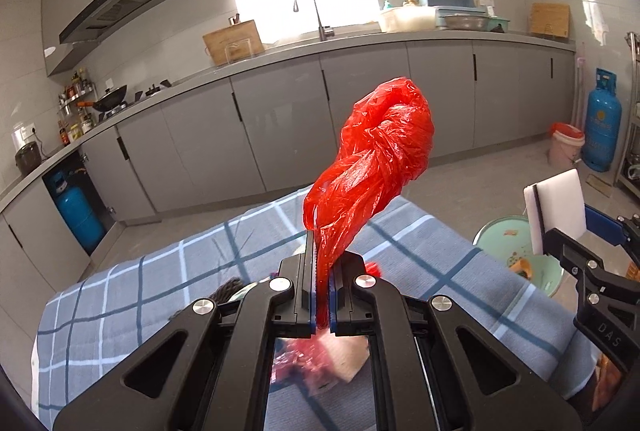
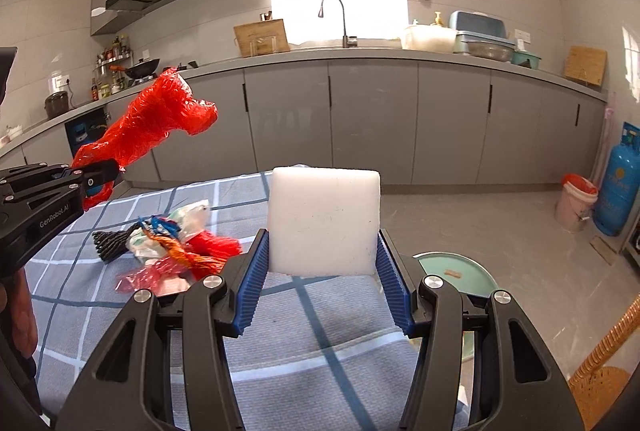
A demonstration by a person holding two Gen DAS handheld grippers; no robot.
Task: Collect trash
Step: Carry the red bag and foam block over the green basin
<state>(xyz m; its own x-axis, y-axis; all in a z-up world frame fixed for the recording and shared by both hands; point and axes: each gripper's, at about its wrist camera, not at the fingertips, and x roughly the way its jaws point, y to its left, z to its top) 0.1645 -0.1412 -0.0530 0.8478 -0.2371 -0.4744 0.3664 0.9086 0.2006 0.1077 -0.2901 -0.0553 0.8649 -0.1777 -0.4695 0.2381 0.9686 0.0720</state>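
Note:
My left gripper (image 1: 322,271) is shut on a crumpled red plastic bag (image 1: 376,151) and holds it up above the blue checked tablecloth (image 1: 160,287); the bag also shows in the right wrist view (image 2: 152,123). My right gripper (image 2: 322,251) is shut on a white foam block (image 2: 324,219), held upright above the cloth; the block shows at the right of the left wrist view (image 1: 558,207). A pile of trash (image 2: 172,243), with red netting, wrappers and a black mesh piece, lies on the cloth left of the right gripper.
A pale green bin (image 2: 460,275) with scraps inside stands on the floor beside the table, right of the right gripper. A pink bucket (image 2: 576,203) and a blue gas cylinder (image 2: 616,187) stand at the far right. Grey kitchen cabinets (image 2: 360,119) run along the back. A wicker item (image 2: 604,363) is at the lower right.

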